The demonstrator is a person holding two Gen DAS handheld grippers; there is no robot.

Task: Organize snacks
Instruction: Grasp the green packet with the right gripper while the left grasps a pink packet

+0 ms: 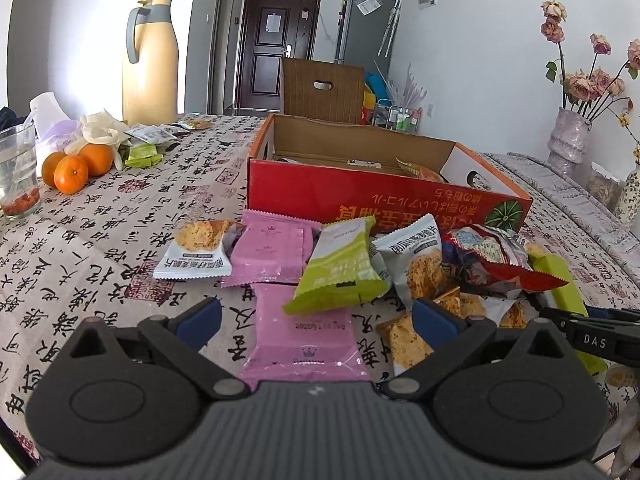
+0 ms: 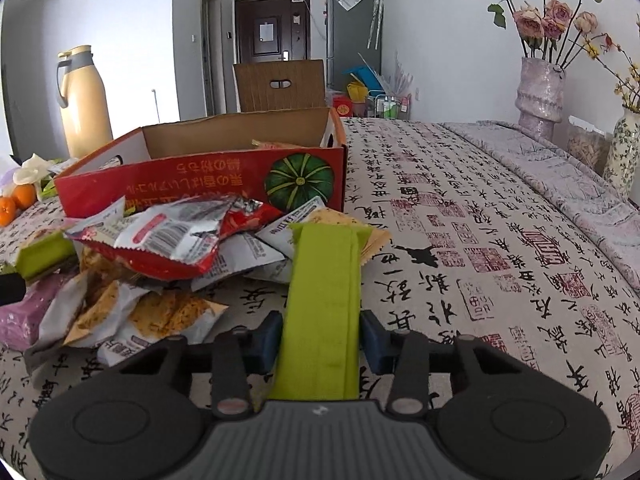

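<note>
My right gripper (image 2: 322,340) holds a long green snack packet (image 2: 324,300) between its jaws: both blue pads press on the packet's sides near its close end, and the rest of the packet runs away from me, its far end resting on the snack pile. My left gripper (image 1: 316,314) stands with its jaws wide apart and nothing clamped. A pink packet (image 1: 306,336) lies flat on the tabletop (image 1: 100,264) between the two blue pads, touching neither.

Just beyond my left jaws the loose snacks spread across the patterned cloth: a white cracker packet (image 1: 198,250) to the left, a second pink packet (image 1: 272,250) beside it, a pale green packet (image 1: 340,268) tilted over the pink ones, then a grey-white cracker packet (image 1: 416,264) and a crumpled red wrapper (image 1: 500,260) on top of the heap to the right. Orange-printed cracker packets (image 2: 160,316) lie at the near edge of that heap.

Behind the pile stands an open red cardboard box (image 1: 360,192) with a green pumpkin printed on its front. Inside it I see a few packets against the far side; most of its floor is hidden by the front wall.

Farther left on the tabletop sit three oranges (image 1: 76,166), a glass (image 1: 18,176) and a cream thermos jug (image 1: 152,64). A vase of dried roses (image 2: 540,92) stands to the far right.
</note>
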